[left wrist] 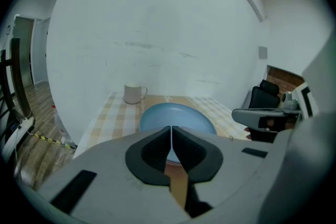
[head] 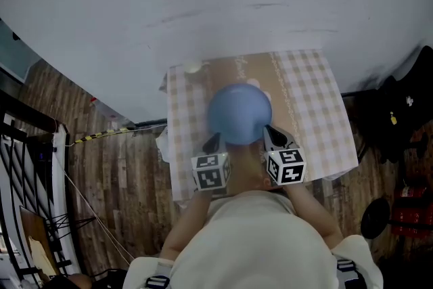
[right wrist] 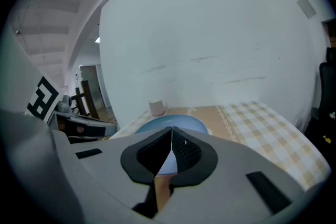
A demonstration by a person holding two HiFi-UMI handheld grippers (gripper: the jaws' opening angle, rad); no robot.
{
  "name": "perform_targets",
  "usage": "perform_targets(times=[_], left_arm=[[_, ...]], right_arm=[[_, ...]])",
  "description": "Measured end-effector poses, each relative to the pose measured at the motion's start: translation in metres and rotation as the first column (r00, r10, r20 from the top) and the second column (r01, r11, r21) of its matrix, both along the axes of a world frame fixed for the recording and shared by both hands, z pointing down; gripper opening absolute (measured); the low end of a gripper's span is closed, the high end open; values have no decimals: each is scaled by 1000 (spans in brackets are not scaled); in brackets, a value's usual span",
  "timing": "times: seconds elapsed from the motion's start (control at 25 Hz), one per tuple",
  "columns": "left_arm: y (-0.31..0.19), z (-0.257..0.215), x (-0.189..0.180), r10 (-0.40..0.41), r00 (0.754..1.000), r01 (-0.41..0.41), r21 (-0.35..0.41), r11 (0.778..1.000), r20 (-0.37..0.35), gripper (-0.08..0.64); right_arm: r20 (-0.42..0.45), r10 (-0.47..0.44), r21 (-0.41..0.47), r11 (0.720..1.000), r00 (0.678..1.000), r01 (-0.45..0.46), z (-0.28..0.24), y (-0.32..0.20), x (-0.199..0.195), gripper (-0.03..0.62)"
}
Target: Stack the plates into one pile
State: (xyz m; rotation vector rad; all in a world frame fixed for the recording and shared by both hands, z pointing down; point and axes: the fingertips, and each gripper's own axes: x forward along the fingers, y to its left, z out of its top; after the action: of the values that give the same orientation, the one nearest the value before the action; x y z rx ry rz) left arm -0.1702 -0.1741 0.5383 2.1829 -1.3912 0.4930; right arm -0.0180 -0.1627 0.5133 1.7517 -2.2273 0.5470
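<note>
Blue plate (head: 239,113), centre; beige-and-white checked cloth (head: 318,105) with plain tan middle; white mug (left wrist: 133,94); brown plank floor (head: 122,179), lower left.

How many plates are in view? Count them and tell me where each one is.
1. The blue plate is near the middle of the checked tablecloth, toward the person. More could be hidden underneath it.

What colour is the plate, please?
The plate is light blue, clearest in the head view.

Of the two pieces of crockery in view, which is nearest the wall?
The pale mug, standing at the checked cloth's far edge by the wall. The blue plate is nearer, flat and much wider.
</note>
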Motion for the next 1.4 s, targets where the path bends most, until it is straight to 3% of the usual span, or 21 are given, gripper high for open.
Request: perform_targets(times=[1.4], left_arm=[[5,-8,1,23,999,-23,-1,1000,-46,8]], right_arm=[[-16,-61,57,996,998,62,-14,4,-17,-1]])
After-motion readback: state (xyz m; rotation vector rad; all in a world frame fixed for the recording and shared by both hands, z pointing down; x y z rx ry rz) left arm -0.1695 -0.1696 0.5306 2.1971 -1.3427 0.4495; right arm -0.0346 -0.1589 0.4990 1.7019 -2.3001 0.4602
